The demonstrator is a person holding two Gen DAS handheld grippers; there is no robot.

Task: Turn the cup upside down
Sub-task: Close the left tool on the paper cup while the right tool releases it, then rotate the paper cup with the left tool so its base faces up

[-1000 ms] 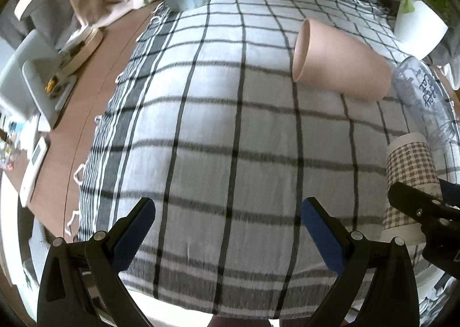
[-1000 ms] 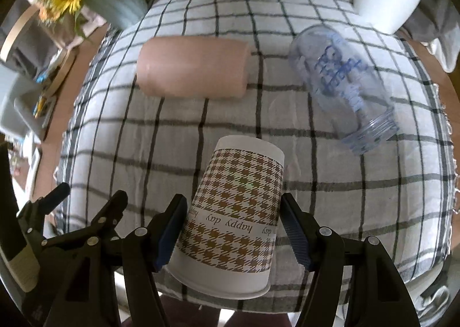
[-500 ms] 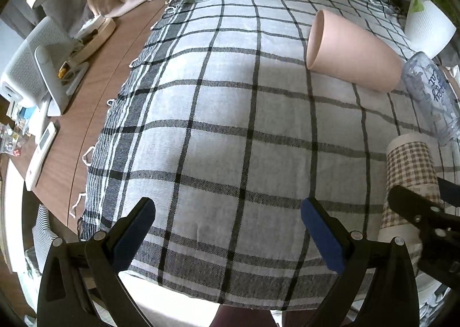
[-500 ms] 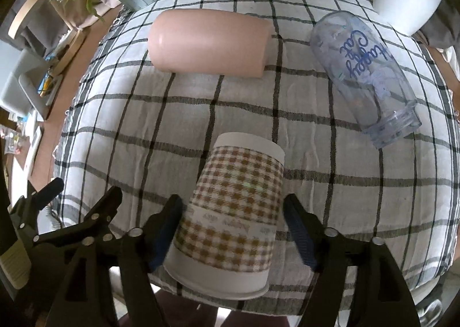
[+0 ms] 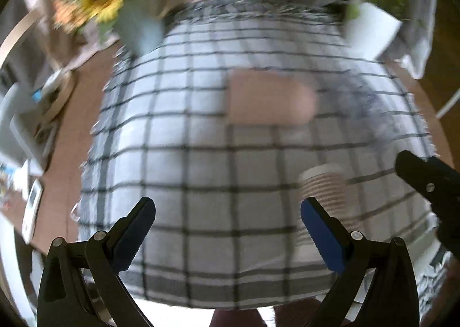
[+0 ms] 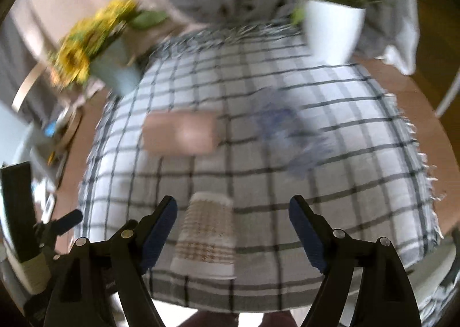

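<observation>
Right gripper (image 6: 233, 220) now off cup (image 6: 205, 238)

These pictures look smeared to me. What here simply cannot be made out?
- Printing on the checked paper cup: motion blur, both views.
- Writing on the clear glass: a blue smear in the right wrist view.
- Which way the pink cup opens: blurred.
- Right gripper from the left wrist view: cut off by the edge.
</observation>
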